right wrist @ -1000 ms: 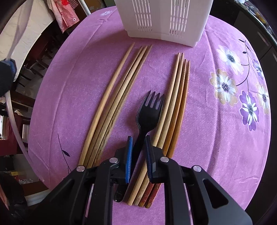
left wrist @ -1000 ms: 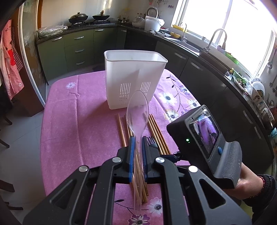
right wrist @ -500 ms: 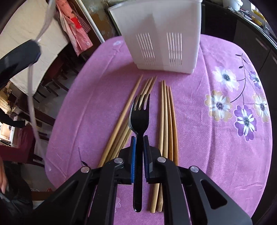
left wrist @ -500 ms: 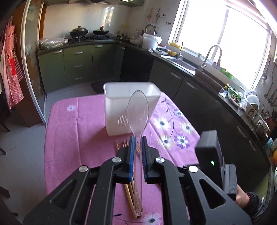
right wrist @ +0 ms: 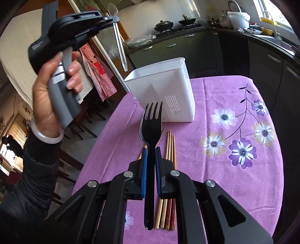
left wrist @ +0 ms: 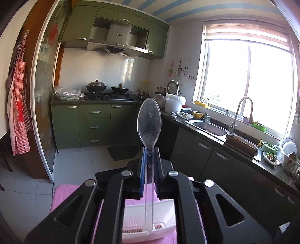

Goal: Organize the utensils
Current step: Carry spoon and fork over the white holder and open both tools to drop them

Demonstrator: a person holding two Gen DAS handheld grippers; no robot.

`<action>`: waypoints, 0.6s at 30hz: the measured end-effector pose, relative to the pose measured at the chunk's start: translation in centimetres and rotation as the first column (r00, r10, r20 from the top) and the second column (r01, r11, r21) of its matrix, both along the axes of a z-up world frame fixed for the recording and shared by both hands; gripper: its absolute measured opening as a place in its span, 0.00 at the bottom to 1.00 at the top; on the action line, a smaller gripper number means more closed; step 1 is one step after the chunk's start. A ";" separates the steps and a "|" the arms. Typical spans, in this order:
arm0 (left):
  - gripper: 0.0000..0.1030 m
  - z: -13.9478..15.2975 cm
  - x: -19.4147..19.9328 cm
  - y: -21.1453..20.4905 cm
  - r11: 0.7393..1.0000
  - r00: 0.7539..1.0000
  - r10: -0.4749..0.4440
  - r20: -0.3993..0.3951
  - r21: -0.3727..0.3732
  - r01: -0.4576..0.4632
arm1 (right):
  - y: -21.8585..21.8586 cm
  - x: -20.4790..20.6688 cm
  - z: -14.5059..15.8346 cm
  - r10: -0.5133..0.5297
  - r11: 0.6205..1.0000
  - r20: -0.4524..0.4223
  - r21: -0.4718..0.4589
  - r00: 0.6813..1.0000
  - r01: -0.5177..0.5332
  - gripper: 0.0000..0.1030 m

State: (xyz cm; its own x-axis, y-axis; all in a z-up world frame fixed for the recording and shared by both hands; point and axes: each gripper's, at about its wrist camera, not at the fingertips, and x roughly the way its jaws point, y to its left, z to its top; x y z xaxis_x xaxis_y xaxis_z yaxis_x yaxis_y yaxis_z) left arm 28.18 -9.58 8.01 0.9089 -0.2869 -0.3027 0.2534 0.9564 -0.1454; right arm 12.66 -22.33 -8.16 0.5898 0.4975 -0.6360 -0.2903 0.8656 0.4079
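Observation:
My left gripper [left wrist: 149, 150] is shut on a clear plastic spoon [left wrist: 149, 120], bowl up, raised high over the white utensil holder [left wrist: 150, 210] seen below the jaws. From the right wrist view the left gripper [right wrist: 113, 17] hangs up and left of the holder [right wrist: 161, 93], the spoon [right wrist: 120, 48] handle pointing down. My right gripper [right wrist: 150, 150] is shut on a black plastic fork [right wrist: 151, 127], tines up, lifted above the wooden chopsticks [right wrist: 169, 146] lying on the pink flowered tablecloth [right wrist: 234, 169].
A person's hand [right wrist: 54, 97] with a white bangle grips the left tool. Green cabinets and a stove with pots [left wrist: 105, 88] stand behind. A dark counter with sink and tap [left wrist: 210, 129] runs under the window at right. A red apron [left wrist: 17, 105] hangs at left.
Both grippers rose and tilted up from the table. The right gripper closed on the fork and lifted it off the chopsticks. The spoon moved up over the holder.

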 end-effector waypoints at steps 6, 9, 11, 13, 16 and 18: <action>0.08 -2.6 2.4 -0.6 0.999 0.999 0.031 0.009 0.032 -0.031 | -0.9 0.3 1.1 -0.032 0.999 0.046 -0.004 0.998 0.032 0.09; 0.08 -4.5 2.7 -0.3 0.999 0.999 0.029 -0.041 0.045 -0.028 | -0.8 1.1 1.8 -0.033 0.999 0.062 0.001 0.997 0.033 0.09; 0.08 -5.7 2.3 -0.2 0.998 0.997 0.022 -0.072 0.059 -0.018 | -0.8 1.8 2.5 -0.043 0.999 0.088 -0.007 0.995 0.043 0.09; 0.08 -6.4 1.9 -0.1 0.997 0.995 0.021 -0.092 0.073 -0.015 | -0.8 2.6 3.4 -0.051 0.999 0.112 -0.013 0.992 0.053 0.09; 0.09 -7.4 1.2 0.4 0.997 0.991 0.016 -0.132 0.079 -0.005 | -0.5 4.3 5.1 -0.058 0.998 0.148 -0.024 0.987 0.063 0.09; 0.10 -7.9 0.8 0.8 0.996 0.989 0.010 -0.145 0.084 0.002 | -0.3 5.8 6.3 -0.071 0.997 0.176 -0.029 0.982 0.077 0.09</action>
